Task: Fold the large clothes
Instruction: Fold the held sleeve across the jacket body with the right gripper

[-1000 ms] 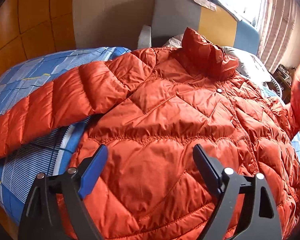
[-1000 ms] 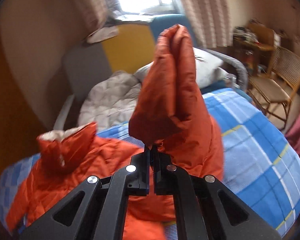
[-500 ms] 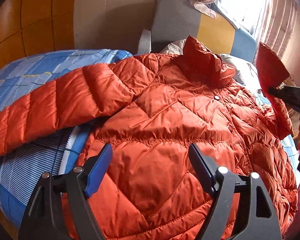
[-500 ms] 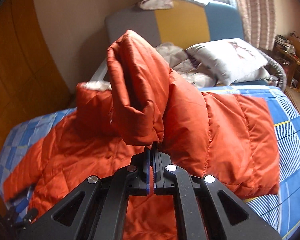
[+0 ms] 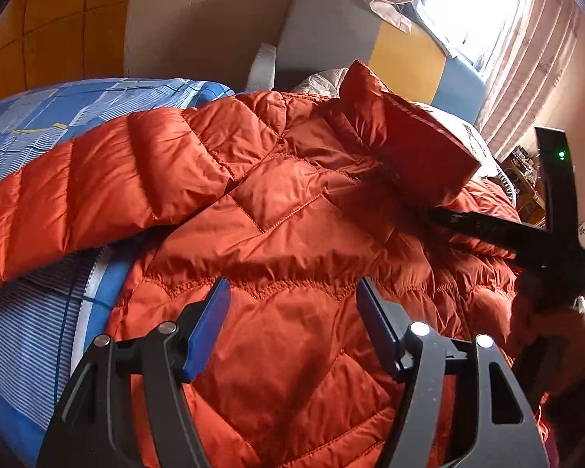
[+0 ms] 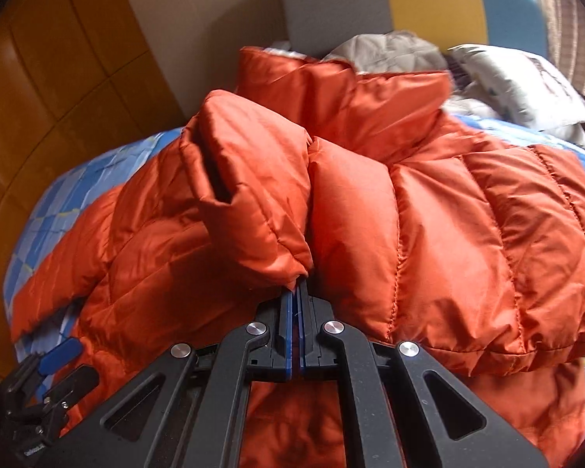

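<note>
Over blue plaid bedspread [image 5: 39,124]: right gripper [image 6: 297,292] clamped on orange down jacket [image 5: 292,234] sleeve cuff [image 6: 253,195]; left gripper [image 5: 292,312] closing, unclamped, above jacket front.

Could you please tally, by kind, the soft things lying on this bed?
Orange puffer jacket: 1
Blue checked bedcover: 1
White pillow: 1
Pale grey quilt: 1
Total: 4

No readable text, label, brand or number anywhere, whether on the orange jacket [image 5: 292,234], the checked bedspread [image 5: 39,124] or the pillow [image 6: 526,78].
</note>
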### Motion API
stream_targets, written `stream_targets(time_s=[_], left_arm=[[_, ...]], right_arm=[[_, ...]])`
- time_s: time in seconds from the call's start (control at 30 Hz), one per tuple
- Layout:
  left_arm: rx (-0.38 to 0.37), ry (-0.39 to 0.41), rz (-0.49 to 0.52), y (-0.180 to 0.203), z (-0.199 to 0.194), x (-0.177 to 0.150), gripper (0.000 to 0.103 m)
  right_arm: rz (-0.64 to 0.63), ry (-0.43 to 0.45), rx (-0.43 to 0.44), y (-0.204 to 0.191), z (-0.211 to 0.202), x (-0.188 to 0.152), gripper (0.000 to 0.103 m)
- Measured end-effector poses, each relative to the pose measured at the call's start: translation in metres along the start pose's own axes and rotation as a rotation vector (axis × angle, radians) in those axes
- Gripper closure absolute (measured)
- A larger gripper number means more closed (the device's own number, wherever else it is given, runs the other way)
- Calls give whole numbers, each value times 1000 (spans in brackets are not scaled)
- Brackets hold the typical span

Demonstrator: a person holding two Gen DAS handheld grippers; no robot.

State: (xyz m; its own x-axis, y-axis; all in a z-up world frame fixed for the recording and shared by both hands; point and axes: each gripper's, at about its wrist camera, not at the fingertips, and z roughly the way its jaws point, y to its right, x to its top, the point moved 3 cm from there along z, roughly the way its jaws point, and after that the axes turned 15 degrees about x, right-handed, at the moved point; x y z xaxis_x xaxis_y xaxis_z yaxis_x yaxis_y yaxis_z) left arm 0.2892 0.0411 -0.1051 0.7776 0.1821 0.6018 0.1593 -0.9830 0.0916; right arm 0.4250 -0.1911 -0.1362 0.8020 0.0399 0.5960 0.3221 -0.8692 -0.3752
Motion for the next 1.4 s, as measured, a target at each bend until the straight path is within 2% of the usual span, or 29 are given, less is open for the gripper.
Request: stream_targets(time_s=[0.4, 0.6, 0.63, 0.7, 0.73, 0.77, 0.8, 0.93, 1.03, 1.2, 1.23, 1.27, 1.3, 1.37, 1.4], left_arm=[[-27, -14, -34, -13, 8, 3, 37], [-42, -15, -38, -7, 9, 7, 35], [-43, -14, -38, -6, 9, 8, 35], [-47, -12, -40, -4, 9, 11, 34], [-51, -10, -43, -3, 8, 11, 33], [-52, -10, -44, -2, 8, 12, 32], [-52, -7, -41, -1, 7, 12, 32], [-56, -2, -30, 4, 4, 14, 31], [-63, -1, -28, 8, 3, 16, 30], [-69, 3, -22, 15, 8, 29, 30], [-68, 2, -23, 17, 9, 31, 30], [-69, 1, -23, 18, 11, 34, 30], [-68, -2, -23, 20, 14, 38, 30], [-65, -5, -25, 22, 18, 44, 30], [-65, -7, -26, 23, 20, 46, 30]], right_arm=[[-23, -73, 96, -33, 50, -2, 101], [-21, -67, 131, -22, 43, -2, 100], [-21, -65, 135, -21, 41, -2, 97], [-16, -69, 171, -20, 34, -3, 75], [-22, -68, 180, -21, 30, -4, 51], [-43, -49, 185, -23, 20, -4, 35], [-54, -33, 187, -25, 13, -5, 33], [-44, 16, 196, -12, -23, -3, 33], [2, 93, 177, 17, -62, 1, 33], [192, 307, 1, 109, -139, 5, 33], [231, 329, -31, 124, -146, 4, 38], [279, 349, -63, 144, -154, 2, 47], [327, 357, -93, 162, -157, -1, 51], [353, 340, -129, 178, -151, -4, 62], [350, 316, -140, 182, -143, -4, 63]])
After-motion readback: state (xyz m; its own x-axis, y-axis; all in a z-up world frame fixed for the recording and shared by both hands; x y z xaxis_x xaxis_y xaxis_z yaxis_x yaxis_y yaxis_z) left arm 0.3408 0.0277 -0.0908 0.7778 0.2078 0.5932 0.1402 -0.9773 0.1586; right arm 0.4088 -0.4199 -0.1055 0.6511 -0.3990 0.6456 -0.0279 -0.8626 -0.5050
